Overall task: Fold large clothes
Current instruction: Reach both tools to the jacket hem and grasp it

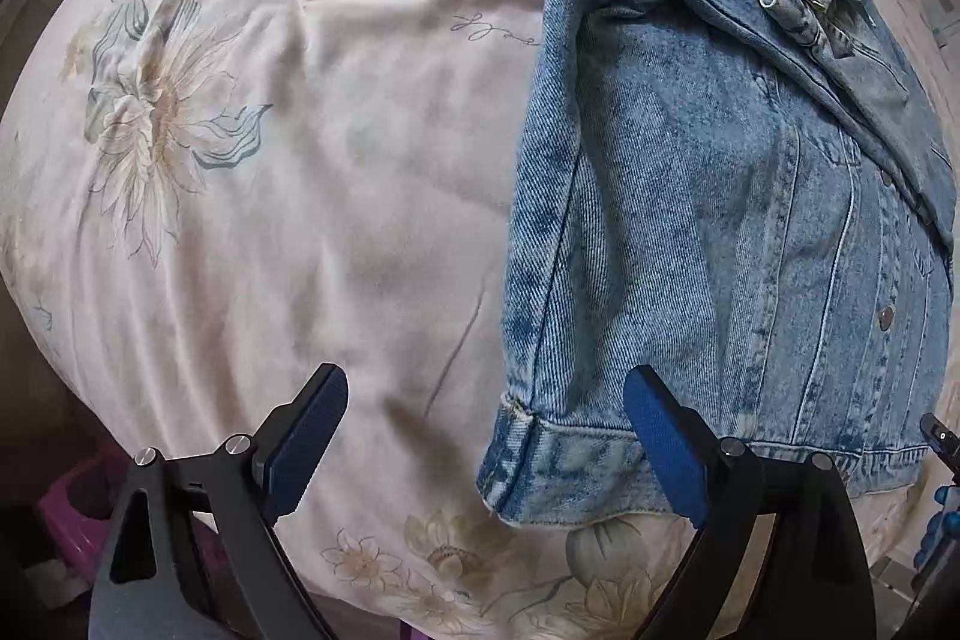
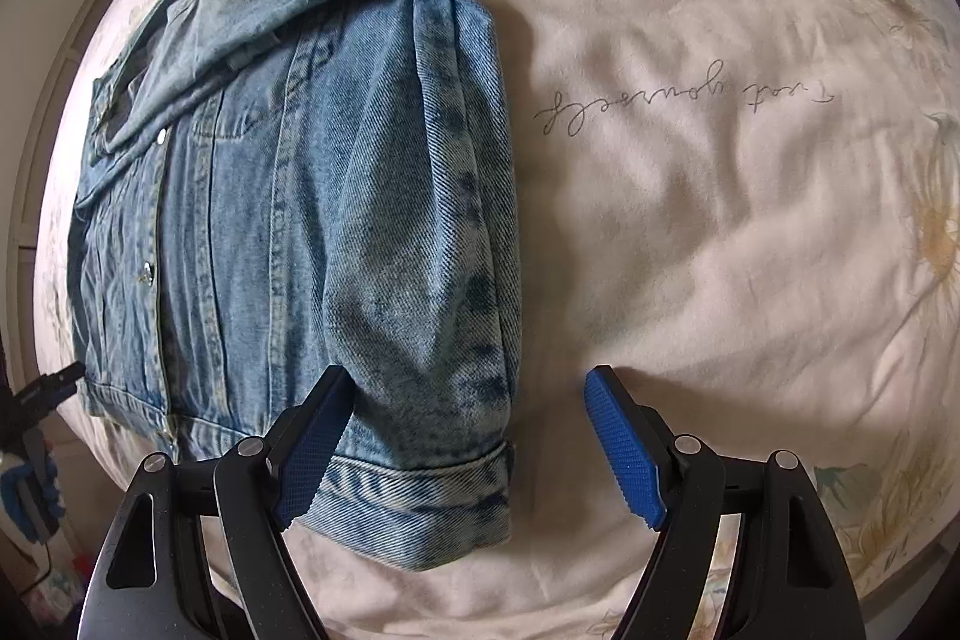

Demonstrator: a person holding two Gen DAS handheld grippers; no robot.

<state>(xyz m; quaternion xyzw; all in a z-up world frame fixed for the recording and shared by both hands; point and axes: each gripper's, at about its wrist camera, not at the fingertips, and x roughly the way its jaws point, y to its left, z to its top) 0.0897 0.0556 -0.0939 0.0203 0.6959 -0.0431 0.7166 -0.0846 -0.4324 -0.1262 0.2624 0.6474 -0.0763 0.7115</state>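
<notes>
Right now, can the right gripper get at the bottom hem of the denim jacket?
Probably yes: the right gripper is open above the denim jacket, its hem lies between the fingers, uncovered.

Bed sheet script: a cursive line printed on the floral bed sheet (image 2: 690, 112), upside down at about 1 o'clock in the right wrist view; too loopy to read.
Left wrist view: a fragment of cursive script (image 1: 489, 30), illegible.

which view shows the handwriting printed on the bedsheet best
The right wrist view: the whole script line lies unobstructed on the sheet beside the denim jacket. The left wrist view catches only a short piece at the jacket's edge.
</notes>
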